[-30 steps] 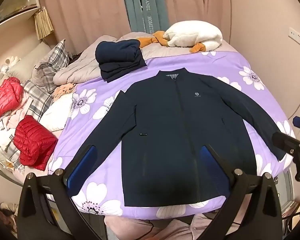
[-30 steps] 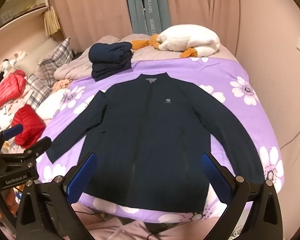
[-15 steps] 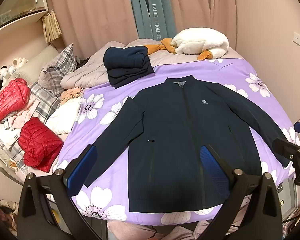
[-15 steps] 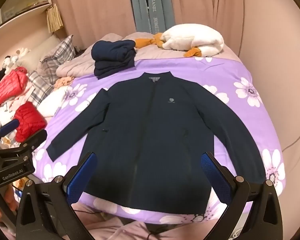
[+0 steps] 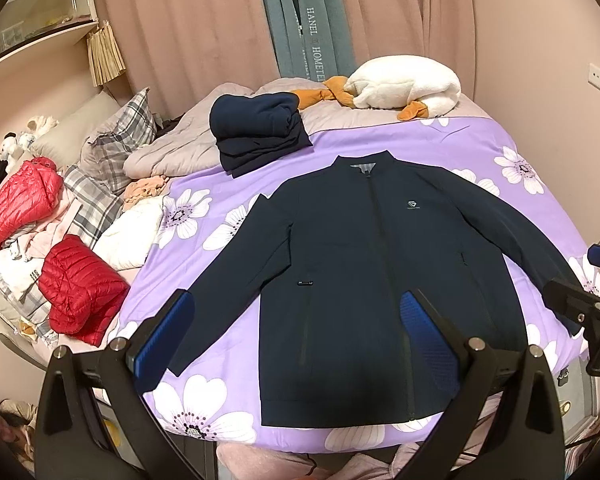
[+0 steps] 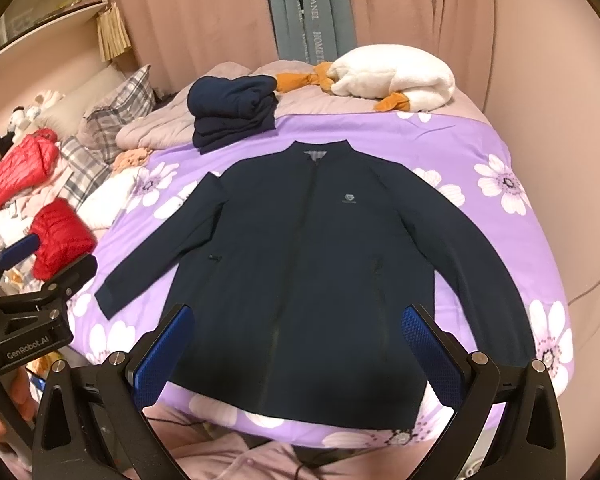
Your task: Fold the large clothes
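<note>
A dark navy jacket (image 5: pixel 363 280) lies flat and face up on the purple flowered bedspread (image 5: pixel 479 148) of the bed, zipped, collar toward the curtains, hem near the bed's front edge, both sleeves spread out and angled down to either side. The left claw (image 5: pixel 296 336) hovers above the hem region with its blue-padded fingers (image 5: pixel 164 334) spread wide, grasping nothing; the right claw (image 6: pixel 300 350) hangs likewise released over the lower hem, its fingers (image 6: pixel 433 354) apart and empty. Behind the collar, a stack of folded navy clothes (image 5: pixel 258 128) sits at the bedspread's far edge, and a white plush goose (image 5: pixel 403 86) lies beyond it. To the left of the bed's spread, two red puffer jackets (image 5: pixel 80 284) rest among plaid pillows (image 5: pixel 116 140) and loose laundry.
</note>
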Motion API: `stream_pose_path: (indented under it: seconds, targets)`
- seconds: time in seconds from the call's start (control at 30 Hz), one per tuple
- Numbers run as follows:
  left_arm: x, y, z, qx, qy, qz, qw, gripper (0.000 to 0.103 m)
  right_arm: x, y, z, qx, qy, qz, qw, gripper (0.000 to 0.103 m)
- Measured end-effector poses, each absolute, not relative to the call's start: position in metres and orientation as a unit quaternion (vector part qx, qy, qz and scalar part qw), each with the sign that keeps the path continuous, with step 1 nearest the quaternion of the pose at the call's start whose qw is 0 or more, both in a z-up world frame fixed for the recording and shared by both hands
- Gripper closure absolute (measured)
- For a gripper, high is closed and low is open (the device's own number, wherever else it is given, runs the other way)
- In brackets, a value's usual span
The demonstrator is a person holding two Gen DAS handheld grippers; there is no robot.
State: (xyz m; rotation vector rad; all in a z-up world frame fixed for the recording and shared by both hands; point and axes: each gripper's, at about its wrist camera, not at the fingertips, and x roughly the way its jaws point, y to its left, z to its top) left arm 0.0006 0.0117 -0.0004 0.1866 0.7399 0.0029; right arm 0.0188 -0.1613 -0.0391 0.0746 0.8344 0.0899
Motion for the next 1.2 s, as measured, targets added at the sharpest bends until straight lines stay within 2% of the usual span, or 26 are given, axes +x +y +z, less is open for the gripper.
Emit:
stream_pose_path:
  seconds: [1.2]
  targets:
    - [0.0032,0.0154,0.0011,0.092,0.359,0.004,0.929,0.0,0.0226,-0.1566,-0.0388,0.033,0.405,0.047,0.912,0.0]
